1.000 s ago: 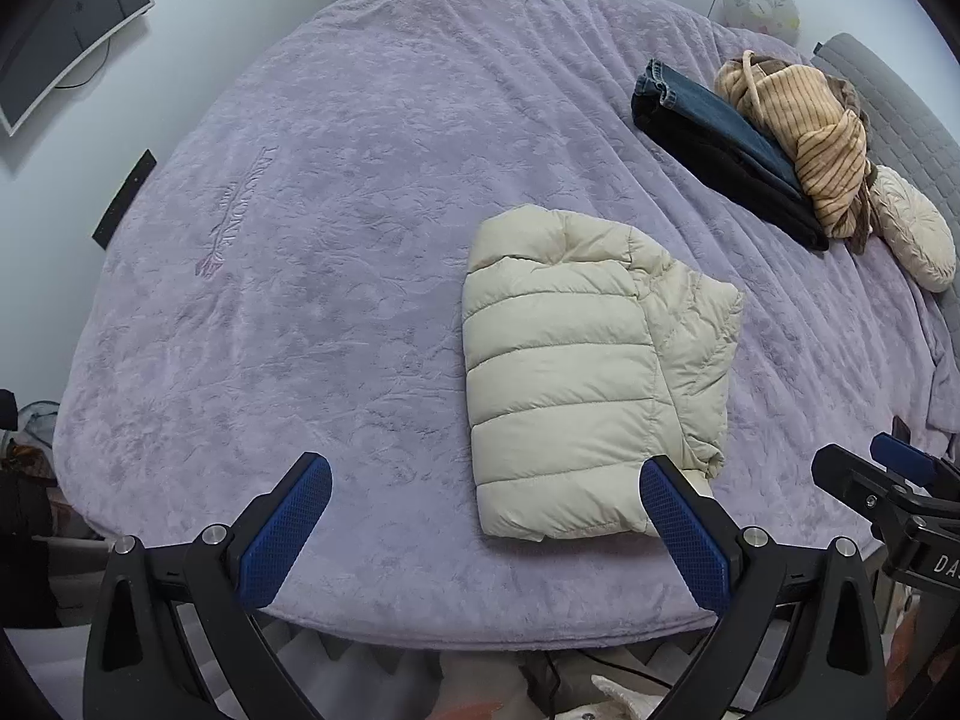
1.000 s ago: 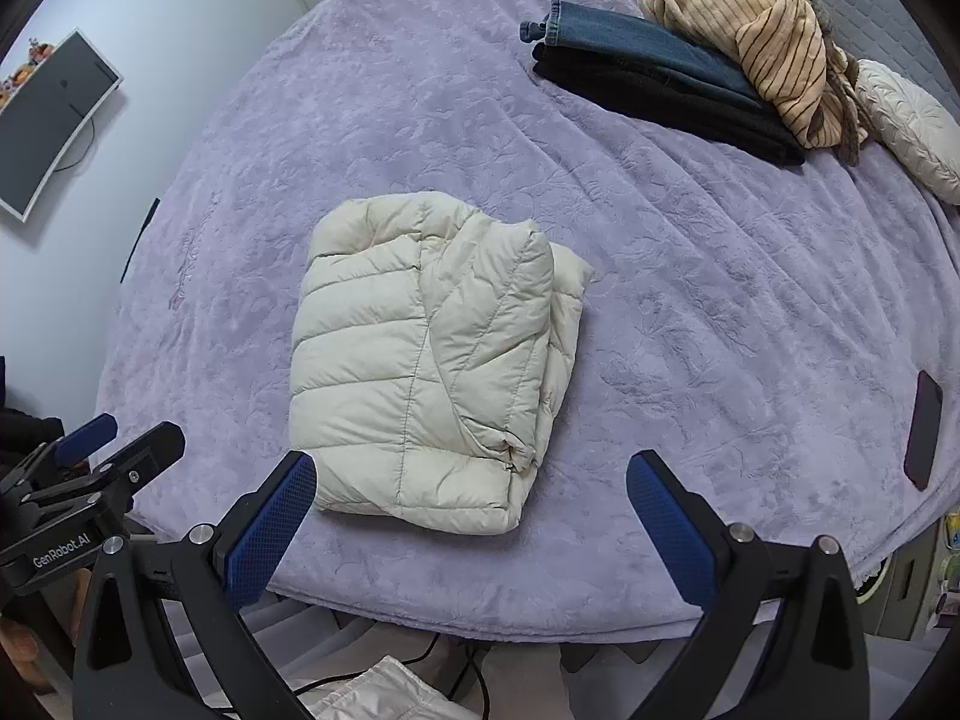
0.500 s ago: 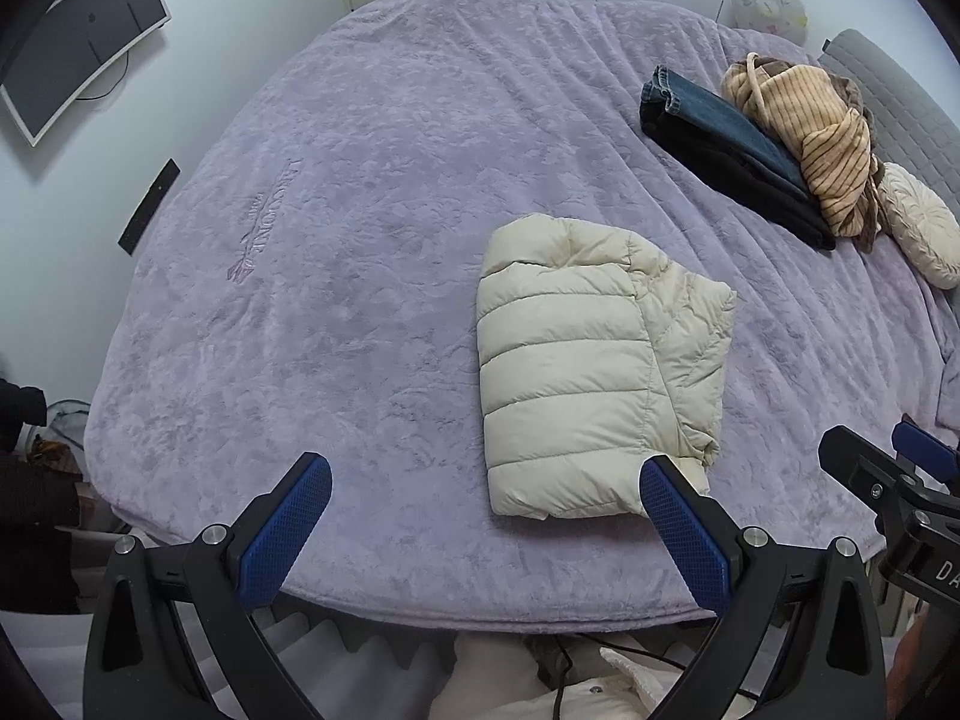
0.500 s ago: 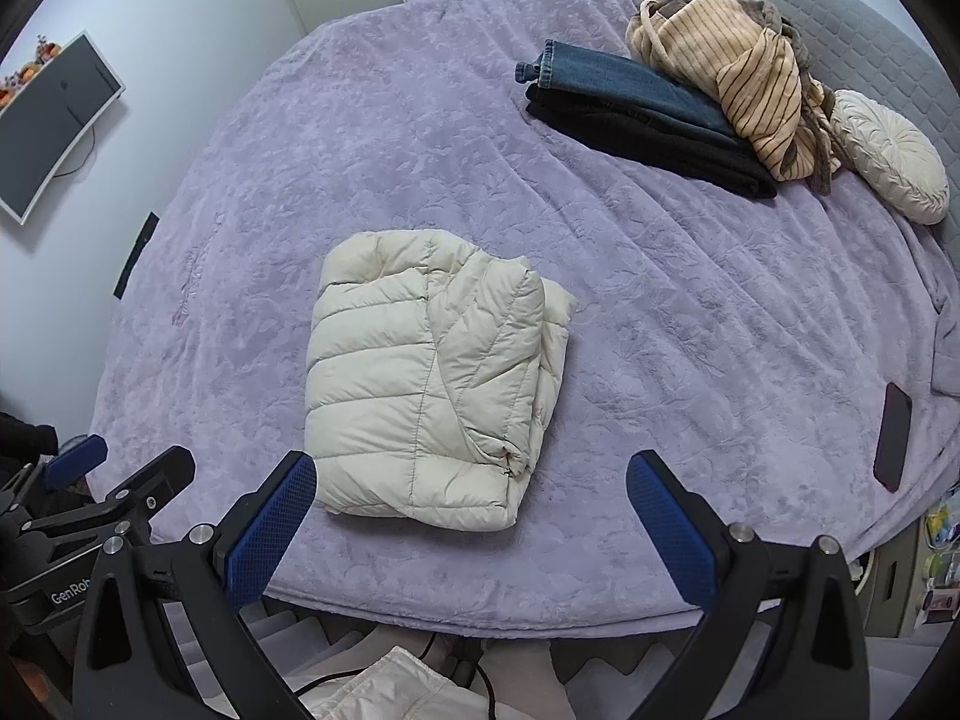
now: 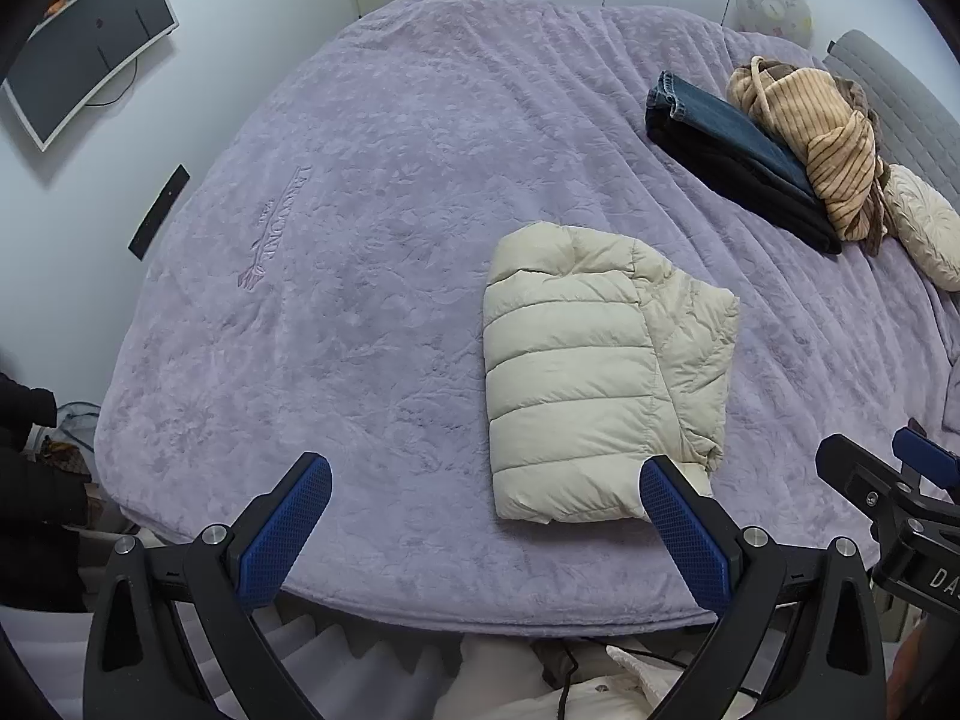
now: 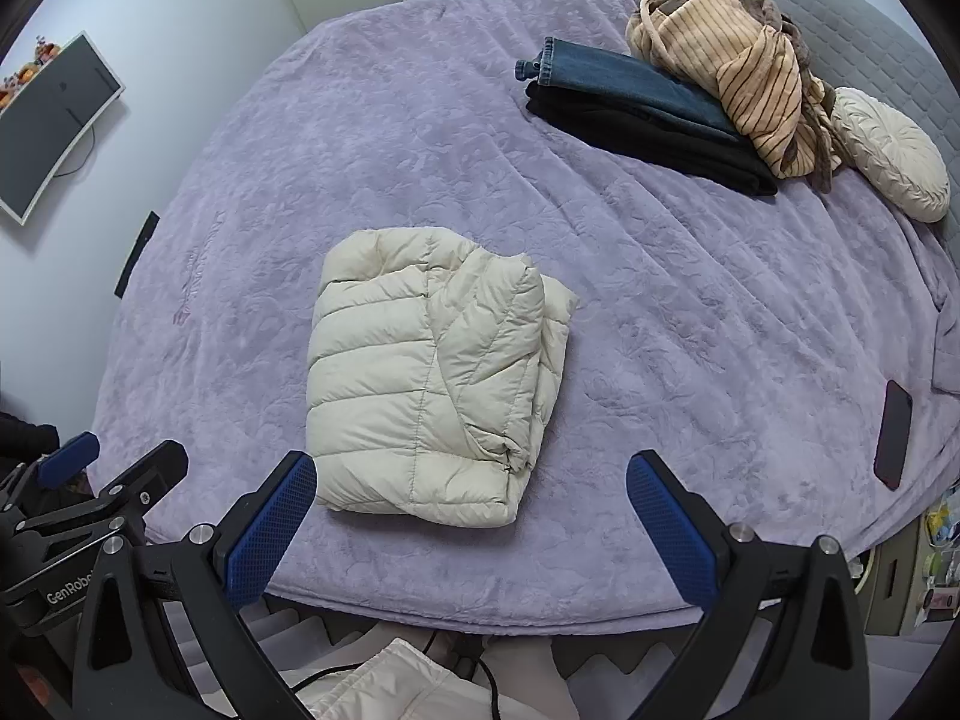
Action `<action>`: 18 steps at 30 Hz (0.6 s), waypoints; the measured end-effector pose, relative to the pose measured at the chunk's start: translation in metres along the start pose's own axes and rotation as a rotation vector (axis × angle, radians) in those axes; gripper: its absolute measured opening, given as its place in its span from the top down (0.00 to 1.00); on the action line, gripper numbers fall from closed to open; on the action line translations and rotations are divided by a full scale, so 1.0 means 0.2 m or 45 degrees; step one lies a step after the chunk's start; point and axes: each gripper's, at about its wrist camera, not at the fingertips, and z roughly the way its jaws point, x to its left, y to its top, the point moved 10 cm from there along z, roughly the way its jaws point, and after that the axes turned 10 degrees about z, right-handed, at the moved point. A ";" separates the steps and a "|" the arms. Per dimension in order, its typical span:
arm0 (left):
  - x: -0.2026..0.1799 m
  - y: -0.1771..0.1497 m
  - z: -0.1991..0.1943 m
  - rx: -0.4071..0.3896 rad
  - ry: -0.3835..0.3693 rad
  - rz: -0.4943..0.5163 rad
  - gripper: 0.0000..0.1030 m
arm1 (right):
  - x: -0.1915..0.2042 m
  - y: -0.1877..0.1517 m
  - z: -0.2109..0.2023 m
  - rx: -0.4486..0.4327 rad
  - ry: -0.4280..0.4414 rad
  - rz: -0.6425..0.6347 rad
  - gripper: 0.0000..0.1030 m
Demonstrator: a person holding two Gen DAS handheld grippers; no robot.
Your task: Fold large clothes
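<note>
While both claws hang released off the bed edge, left claw [image 5: 483, 525] and right claw [image 6: 471, 525], cream puffer jacket [image 5: 594, 372] looks folded; next, lift striped garment [image 6: 729, 57] by its shoulders.

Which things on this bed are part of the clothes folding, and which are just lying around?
Part of the job:
cream quilted puffer jacket, folded
folded blue jeans
folded black garment
crumpled tan striped top

Just lying about:
round cream pleated cushion
black phone
wall-mounted monitor
</note>
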 end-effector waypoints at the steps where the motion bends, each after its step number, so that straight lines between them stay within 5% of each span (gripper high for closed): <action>1: 0.00 0.00 0.00 -0.001 0.001 0.000 0.00 | 0.00 0.00 0.00 0.001 0.000 0.000 0.00; 18: -0.01 0.03 -0.01 -0.013 0.018 0.011 0.00 | -0.01 -0.01 0.00 0.005 0.000 0.011 0.00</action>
